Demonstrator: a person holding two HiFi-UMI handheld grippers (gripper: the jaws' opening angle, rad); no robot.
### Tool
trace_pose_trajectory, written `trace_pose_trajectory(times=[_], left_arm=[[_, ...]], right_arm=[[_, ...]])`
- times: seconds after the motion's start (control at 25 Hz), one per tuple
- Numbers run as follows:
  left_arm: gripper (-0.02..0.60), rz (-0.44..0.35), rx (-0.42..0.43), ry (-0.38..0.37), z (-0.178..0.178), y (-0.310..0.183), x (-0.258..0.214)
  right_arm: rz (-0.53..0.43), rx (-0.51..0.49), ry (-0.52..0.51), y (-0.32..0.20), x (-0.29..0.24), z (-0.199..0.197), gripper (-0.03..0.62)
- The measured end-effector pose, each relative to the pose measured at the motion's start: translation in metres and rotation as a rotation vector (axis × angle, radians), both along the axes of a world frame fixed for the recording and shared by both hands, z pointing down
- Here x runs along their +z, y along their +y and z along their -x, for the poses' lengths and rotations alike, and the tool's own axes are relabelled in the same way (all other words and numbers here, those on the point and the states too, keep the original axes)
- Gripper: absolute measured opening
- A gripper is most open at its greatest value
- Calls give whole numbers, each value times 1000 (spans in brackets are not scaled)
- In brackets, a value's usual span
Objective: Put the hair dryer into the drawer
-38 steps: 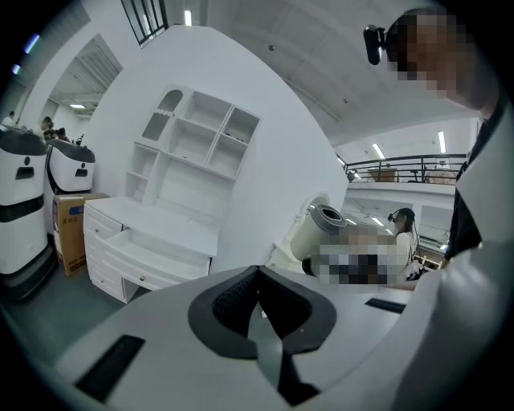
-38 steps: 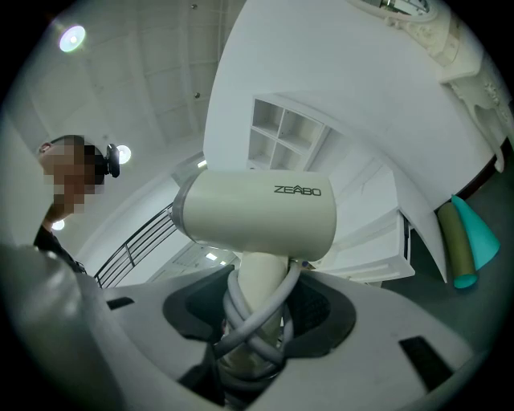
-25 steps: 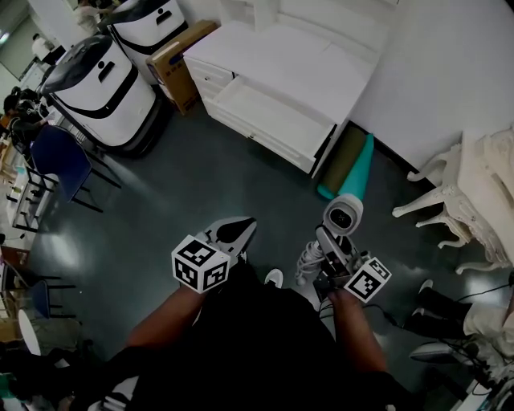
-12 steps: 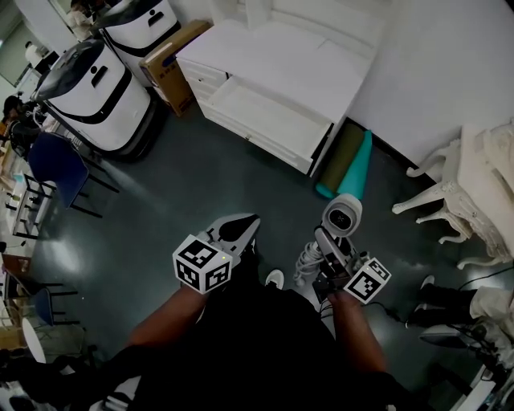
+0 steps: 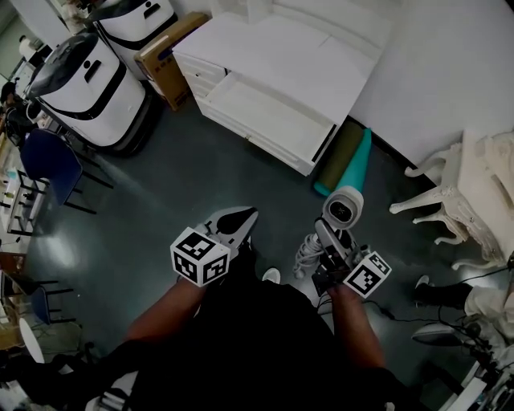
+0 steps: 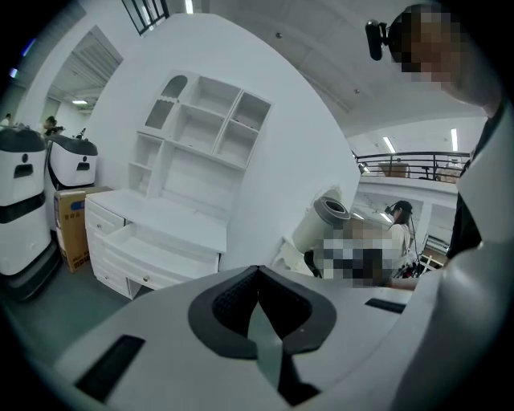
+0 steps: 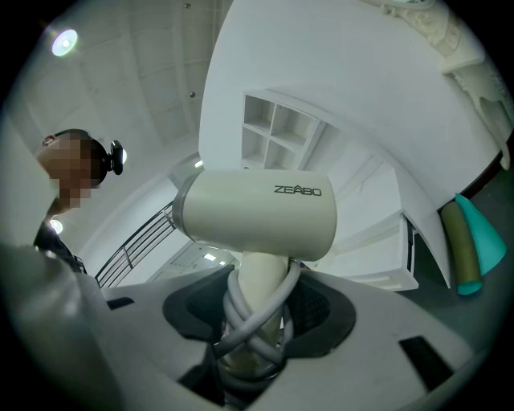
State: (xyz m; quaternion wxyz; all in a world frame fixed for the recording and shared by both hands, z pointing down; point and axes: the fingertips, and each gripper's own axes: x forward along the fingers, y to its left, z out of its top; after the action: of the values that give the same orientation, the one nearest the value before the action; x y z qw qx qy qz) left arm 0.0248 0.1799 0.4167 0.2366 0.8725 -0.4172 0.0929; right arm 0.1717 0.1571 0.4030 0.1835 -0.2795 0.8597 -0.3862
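Between the right gripper [image 7: 259, 321] jaws sits the cream plastic hair dryer [image 7: 257, 213], gripped by its cord-wrapped handle [image 7: 262, 282], likely light, top-heavy; left gripper [image 6: 259, 277] closed, empty.

White left gripper [image 5: 241, 218] and right gripper [image 5: 328, 241], black-and-white marker cubes [image 5: 200, 257], dark-padded fingers [image 6: 221, 309], black clothing [image 5: 257, 337]

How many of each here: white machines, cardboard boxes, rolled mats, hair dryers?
white machines: 2
cardboard box: 1
rolled mats, one olive and one teal: 2
hair dryer: 1
Total: 6
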Motion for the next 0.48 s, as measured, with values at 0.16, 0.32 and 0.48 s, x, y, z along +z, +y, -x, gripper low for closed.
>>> trace_pose_trajectory(times=[0.16, 0.32, 0.48], left_arm=[[5, -14, -6, 15, 12, -24, -5], [5, -12, -4, 22, 29, -46, -5], [5, -11, 8, 32, 41, -73, -8]], right_arm=[[-11, -5, 21, -26, -4, 11, 210], [-17, 3, 27, -49, -9, 25, 210], [-9, 18, 35, -72, -12, 37, 210]])
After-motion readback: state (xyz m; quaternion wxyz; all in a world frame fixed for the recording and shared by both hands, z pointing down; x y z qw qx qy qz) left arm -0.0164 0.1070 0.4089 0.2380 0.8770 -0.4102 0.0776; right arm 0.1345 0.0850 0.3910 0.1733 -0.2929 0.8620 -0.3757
